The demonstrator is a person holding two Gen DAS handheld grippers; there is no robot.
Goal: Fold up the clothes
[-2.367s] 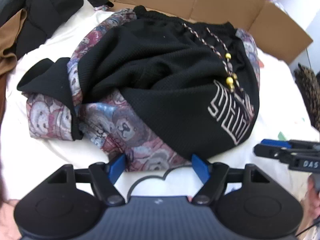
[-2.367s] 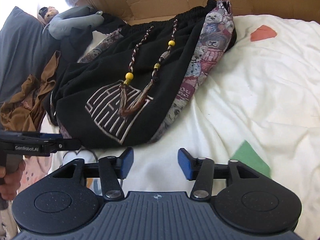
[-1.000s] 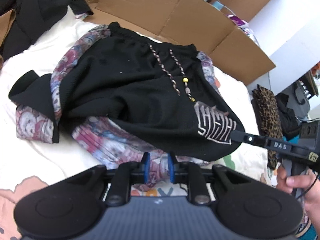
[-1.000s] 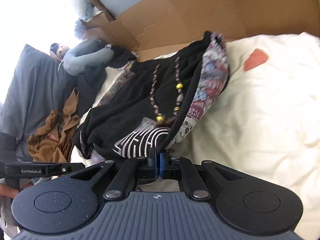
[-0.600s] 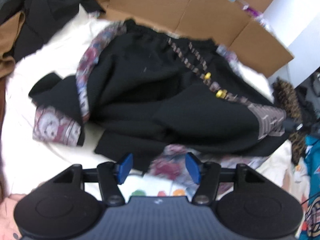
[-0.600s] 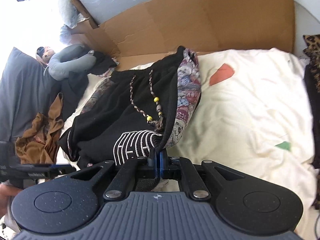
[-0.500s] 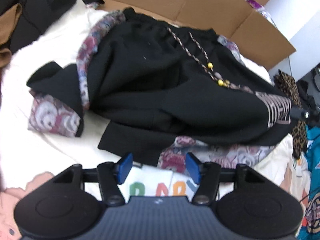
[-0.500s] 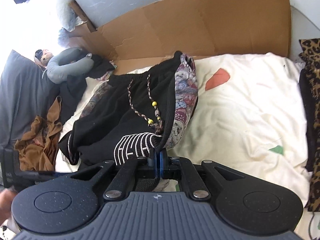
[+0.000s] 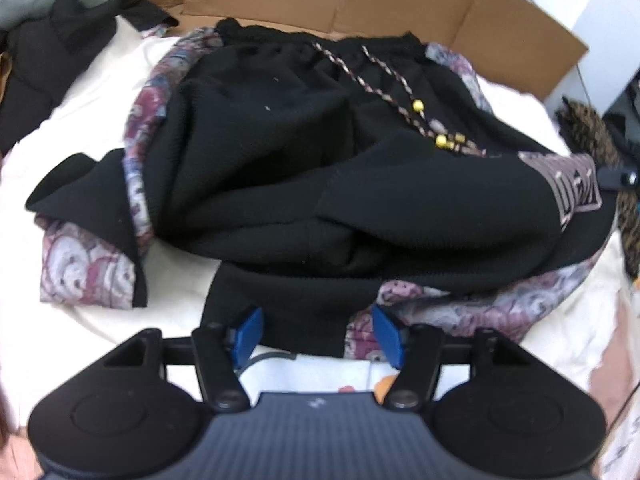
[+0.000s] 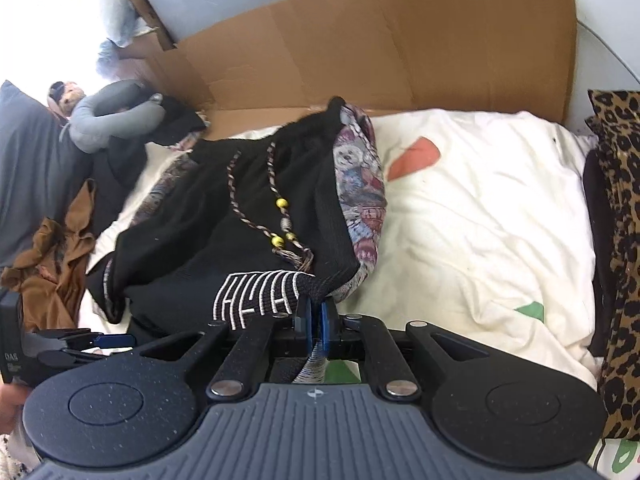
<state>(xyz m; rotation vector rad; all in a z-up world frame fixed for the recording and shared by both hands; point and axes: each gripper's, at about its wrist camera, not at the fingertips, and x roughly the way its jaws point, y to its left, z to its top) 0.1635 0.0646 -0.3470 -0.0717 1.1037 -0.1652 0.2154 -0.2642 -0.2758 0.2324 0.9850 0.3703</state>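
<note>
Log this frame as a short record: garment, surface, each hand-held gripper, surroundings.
garment: black shorts with patterned side panels and a beaded drawstring, crumpled, not yet folded
surface: cream bedsheet
left hand-held gripper: jaws apart, straddling the near black hem, pads not pressing
right hand-held gripper: jaws starting to open, fabric of the embroidered corner between them
surroundings: cardboard behind the shorts; leopard-print cloth at the right edge; brown garment at the left

Left gripper (image 9: 318, 332) released from the patterned hem and lowered over it, black shorts (image 9: 320, 184) drawn out sideways, right gripper (image 10: 314, 320) jaws opening on the hem corner
</note>
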